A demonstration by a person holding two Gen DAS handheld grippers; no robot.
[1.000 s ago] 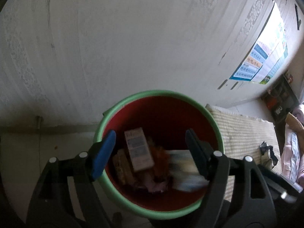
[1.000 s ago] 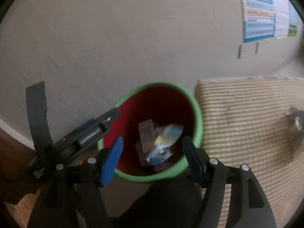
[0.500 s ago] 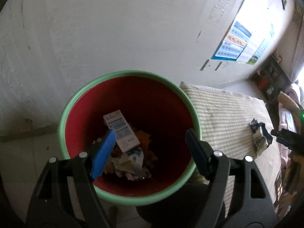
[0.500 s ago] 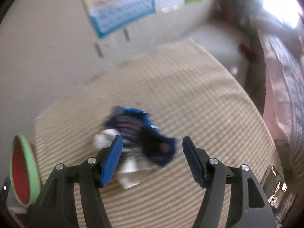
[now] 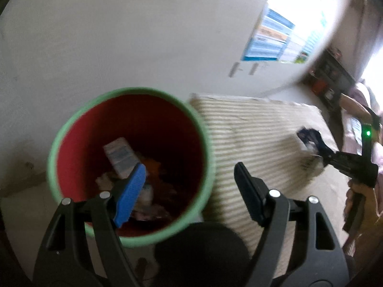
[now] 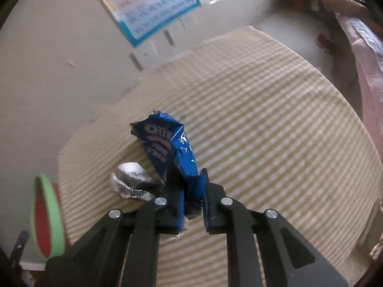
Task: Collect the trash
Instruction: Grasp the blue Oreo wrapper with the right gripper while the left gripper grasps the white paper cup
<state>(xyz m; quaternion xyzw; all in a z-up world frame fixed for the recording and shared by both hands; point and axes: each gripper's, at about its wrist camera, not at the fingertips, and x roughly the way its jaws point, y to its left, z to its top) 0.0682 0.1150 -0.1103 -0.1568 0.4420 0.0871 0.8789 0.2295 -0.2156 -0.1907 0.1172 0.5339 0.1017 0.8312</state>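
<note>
A blue Oreo wrapper [image 6: 167,143] lies on the striped mat [image 6: 263,119], and my right gripper [image 6: 194,191] is shut on its lower end. A crumpled white and black wrapper [image 6: 132,181] lies just left of it. In the left wrist view my left gripper [image 5: 189,184] hangs open over the rim of a red bin with a green rim [image 5: 71,124]; nothing is between its fingers. The bin holds a small carton [image 5: 119,157] and other scraps. Far right in that view, the right gripper [image 5: 320,148] sits at the blue wrapper [image 5: 308,135].
A poster [image 6: 148,2] hangs on the pale wall behind the mat. Pink bedding [image 6: 366,55] runs along the right edge. The bin [image 6: 45,217] stands off the mat's left end. A person's hand [image 5: 359,191] holds the right gripper.
My right gripper swung from above the bin to the mat and closed on the blue wrapper. The left gripper drifted right, so the bin now sits to its left, still open.
</note>
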